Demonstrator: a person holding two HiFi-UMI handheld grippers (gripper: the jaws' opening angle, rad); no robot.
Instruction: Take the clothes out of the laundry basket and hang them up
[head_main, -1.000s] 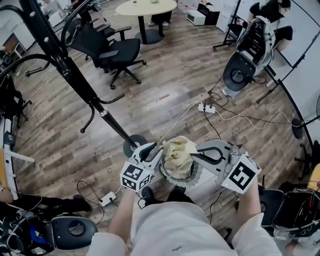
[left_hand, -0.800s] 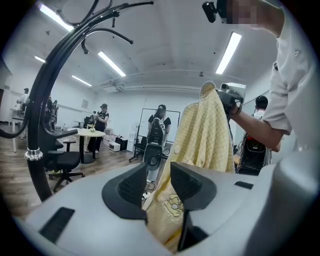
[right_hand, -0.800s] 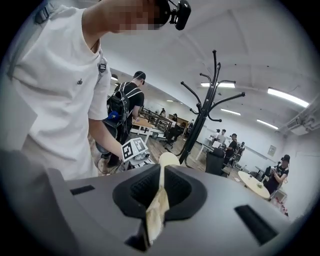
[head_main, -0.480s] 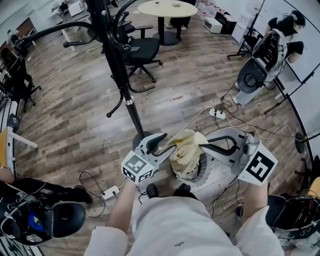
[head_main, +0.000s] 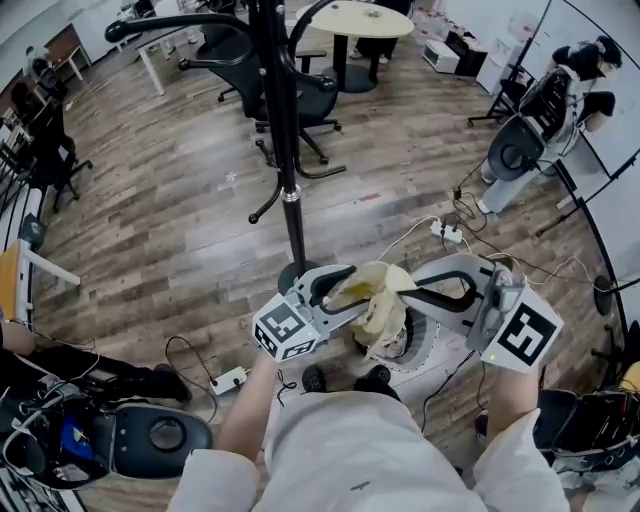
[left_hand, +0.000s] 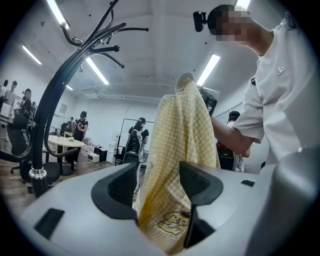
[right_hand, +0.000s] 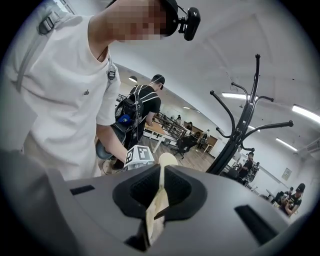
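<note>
The right gripper (right_hand: 161, 176) pinches an edge of the yellow cloth (head_main: 380, 300), fingers pressed tight on it, and holds it up over the basket (head_main: 428, 352). The left gripper (left_hand: 158, 182) has just been opening. Its fingers are spread, and the cloth hangs loose between them. To do this step well, keep the right pinch firm, take a fresh left grip higher up, then carry the cloth to the rack (head_main: 287, 150).

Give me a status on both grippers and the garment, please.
Left gripper fingers just opening, yellow checked garment loose between them. Right gripper shut on it. Coat rack ahead, path clear.
</note>
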